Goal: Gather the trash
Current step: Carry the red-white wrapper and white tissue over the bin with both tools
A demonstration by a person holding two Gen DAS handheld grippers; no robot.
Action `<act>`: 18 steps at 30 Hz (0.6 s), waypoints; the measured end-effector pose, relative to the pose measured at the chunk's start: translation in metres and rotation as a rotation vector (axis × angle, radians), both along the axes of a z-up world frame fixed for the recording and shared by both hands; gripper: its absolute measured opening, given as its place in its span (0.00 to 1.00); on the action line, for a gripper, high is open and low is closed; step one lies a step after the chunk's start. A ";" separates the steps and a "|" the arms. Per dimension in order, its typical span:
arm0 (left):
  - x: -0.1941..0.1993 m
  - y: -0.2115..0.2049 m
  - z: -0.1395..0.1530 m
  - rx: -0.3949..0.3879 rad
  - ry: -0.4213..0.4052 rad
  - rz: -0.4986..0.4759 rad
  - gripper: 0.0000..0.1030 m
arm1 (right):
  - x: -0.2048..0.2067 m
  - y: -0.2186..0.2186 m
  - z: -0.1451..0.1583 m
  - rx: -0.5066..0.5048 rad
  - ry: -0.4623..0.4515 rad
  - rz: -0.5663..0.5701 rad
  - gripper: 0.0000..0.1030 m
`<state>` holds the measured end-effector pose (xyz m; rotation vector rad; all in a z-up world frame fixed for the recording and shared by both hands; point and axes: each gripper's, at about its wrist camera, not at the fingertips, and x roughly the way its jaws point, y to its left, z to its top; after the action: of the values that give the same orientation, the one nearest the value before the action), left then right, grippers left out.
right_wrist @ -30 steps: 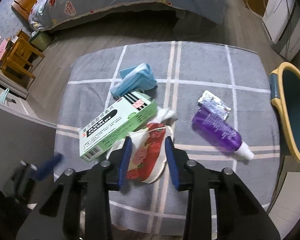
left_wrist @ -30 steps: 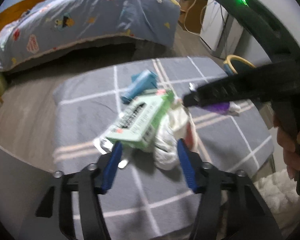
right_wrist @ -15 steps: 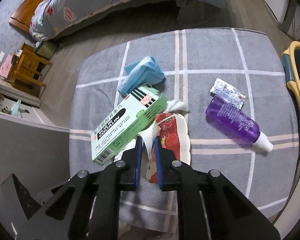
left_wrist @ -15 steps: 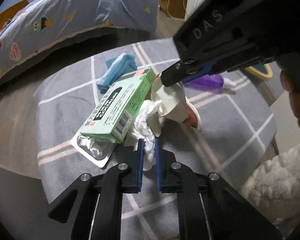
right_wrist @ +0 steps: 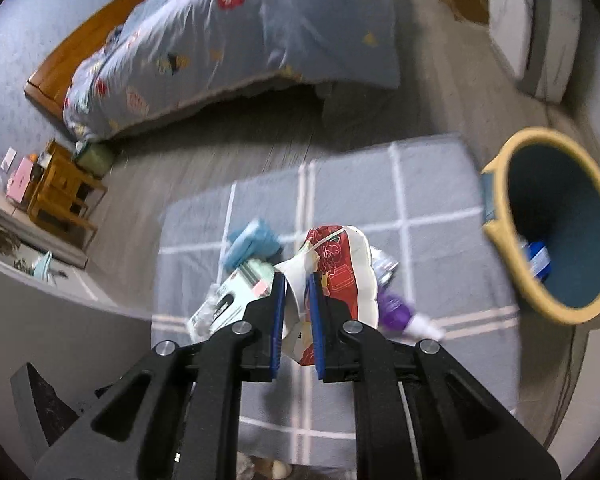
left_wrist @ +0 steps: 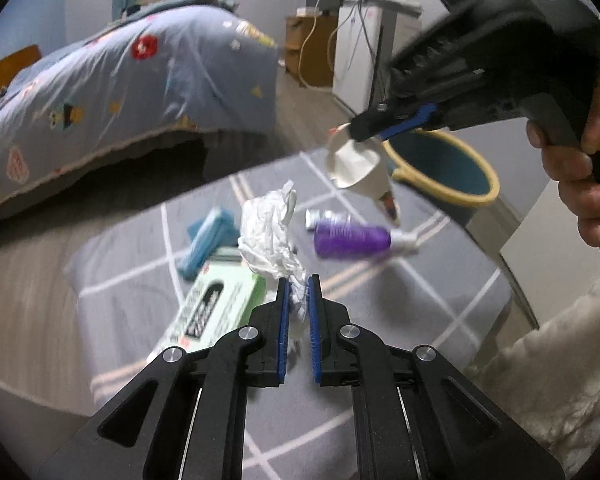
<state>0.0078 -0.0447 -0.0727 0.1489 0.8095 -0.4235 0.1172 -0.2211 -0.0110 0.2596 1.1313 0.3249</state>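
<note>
Both grippers are up off the grey checked surface [right_wrist: 428,184] with a catch each. The left gripper [left_wrist: 297,300] has its jaws pinching the tail of a crumpled white tissue [left_wrist: 270,232], most of the wad standing free above the tips. The right gripper [right_wrist: 297,304] has its jaws clamped on the torn edge of a red-and-white paper cup [right_wrist: 340,272], which dangles crushed at 12 o'clock from the tips. The blue bin [right_wrist: 556,224] with the yellow rim waits at 2 o'clock in the right wrist view.

The risks, as I read them: the tissue is held by a thin wisp, so a quick swing could tear it or let it slide out. The cup hangs from one flap, so it could twist loose, clip the yellow rim and land outside the bin.

Against a second ago: both sets of jaws stood spread around the pile and have just been closing, each with its piece between them. Tissue and cup lay on the surface; now both hang in the air. The green box [left_wrist: 216,304], purple bottle [left_wrist: 352,238] and blue packet [left_wrist: 206,240] remain down there.
</note>
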 end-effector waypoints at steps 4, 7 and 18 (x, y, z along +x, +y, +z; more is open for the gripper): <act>0.011 -0.002 0.013 -0.035 -0.016 0.009 0.10 | 0.002 -0.031 0.018 0.007 -0.041 -0.041 0.11; 0.018 -0.008 0.018 -0.022 -0.032 0.009 0.10 | 0.004 -0.054 0.022 0.015 -0.055 -0.078 0.11; 0.041 -0.050 0.030 -0.021 -0.054 -0.018 0.10 | 0.018 -0.130 0.025 0.004 -0.084 -0.174 0.11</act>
<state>0.0485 -0.0942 -0.0425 0.1478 0.7505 -0.4432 0.1348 -0.3511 0.0139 0.3426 1.0176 0.1824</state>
